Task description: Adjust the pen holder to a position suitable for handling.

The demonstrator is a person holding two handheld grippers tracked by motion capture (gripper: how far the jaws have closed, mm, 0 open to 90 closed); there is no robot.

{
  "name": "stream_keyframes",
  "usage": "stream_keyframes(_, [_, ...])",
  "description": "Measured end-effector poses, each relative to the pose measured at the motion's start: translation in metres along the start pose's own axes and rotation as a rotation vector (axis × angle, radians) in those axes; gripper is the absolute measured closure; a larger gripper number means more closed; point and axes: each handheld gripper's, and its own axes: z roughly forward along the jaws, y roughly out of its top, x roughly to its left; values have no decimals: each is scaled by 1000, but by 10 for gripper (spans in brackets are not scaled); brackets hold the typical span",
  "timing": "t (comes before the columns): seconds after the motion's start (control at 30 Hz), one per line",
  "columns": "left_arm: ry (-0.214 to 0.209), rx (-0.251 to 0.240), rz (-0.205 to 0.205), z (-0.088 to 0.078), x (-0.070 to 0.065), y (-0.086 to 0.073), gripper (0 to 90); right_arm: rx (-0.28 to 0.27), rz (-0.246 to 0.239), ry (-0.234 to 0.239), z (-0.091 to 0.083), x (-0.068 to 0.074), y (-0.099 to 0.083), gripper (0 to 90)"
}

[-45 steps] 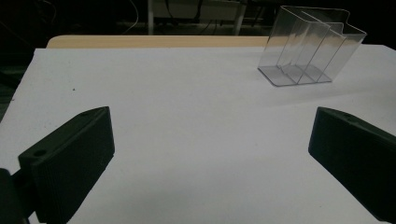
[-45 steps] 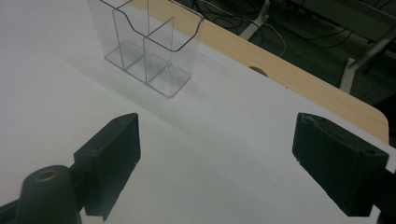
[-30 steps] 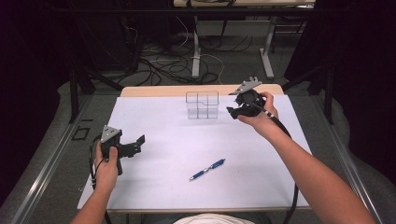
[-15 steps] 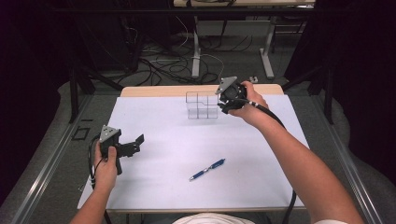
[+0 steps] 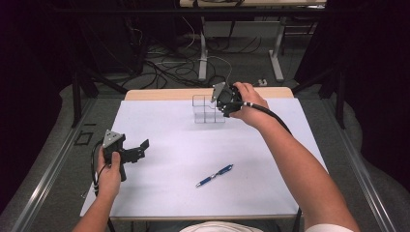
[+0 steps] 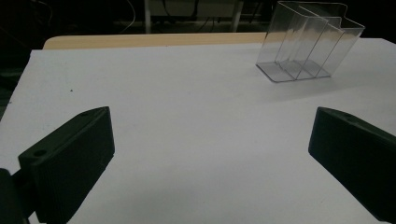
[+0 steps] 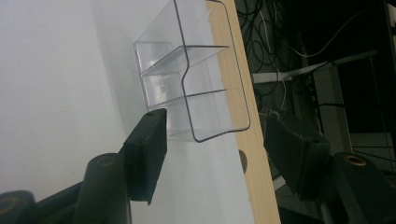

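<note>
In the high view the right gripper [image 5: 223,107] reaches the clear holder [image 5: 205,110] at the table's [image 5: 159,193] far edge, the left gripper [image 6: 210,154] view shows idle parted jaws, and the right gripper view shows jaws that have just been closing straddling an ungripped wall, so a skewed pinch could tip it over.

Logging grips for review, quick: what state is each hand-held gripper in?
Left hand-held gripper: open, holding nothing.
Right hand-held gripper: open, jaws either side of the clear plastic compartment holder, not gripping it.
</note>
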Motion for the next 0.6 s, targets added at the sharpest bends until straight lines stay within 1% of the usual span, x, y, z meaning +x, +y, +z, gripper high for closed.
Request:
stream_keyframes(0.03, [0, -3, 0, 0, 0, 0, 3, -5, -5, 1, 3, 0, 1, 401])
stream_keyframes(0.07, [0, -2, 0, 0, 0, 0, 3, 6, -17, 4, 6, 0, 3, 427])
stream_keyframes(0.17, [0, 0, 2, 0, 0, 0, 3, 16, -31, 6, 9, 0, 5, 436])
stream_keyframes(0.2, [0, -2, 1, 0, 0, 0, 4, 23, -55, 14, 13, 0, 6, 455])
stream_keyframes(0.37, [1, -3, -1, 0, 0, 0, 4, 38, -53, 20, 20, 2, 8, 474])
stream_keyframes(0.4, [1, -3, -1, 0, 0, -1, 3, 30, -52, 22, 24, 3, 8, 474])
stream_keyframes(0.47, [-1, 1, -4, 0, 0, -1, 3, 39, -57, 26, 25, 2, 9, 482])
stream_keyframes(0.5, [-1, 1, -2, 0, 1, -1, 4, 19, -51, 27, 28, 3, 9, 484])
stream_keyframes(0.53, [-1, 0, -2, 0, 1, -1, 3, 28, -61, 28, 29, 2, 9, 488])
stream_keyframes(0.6, [-1, 4, 0, 0, 1, -1, 3, 43, -52, 36, 32, 3, 9, 491])
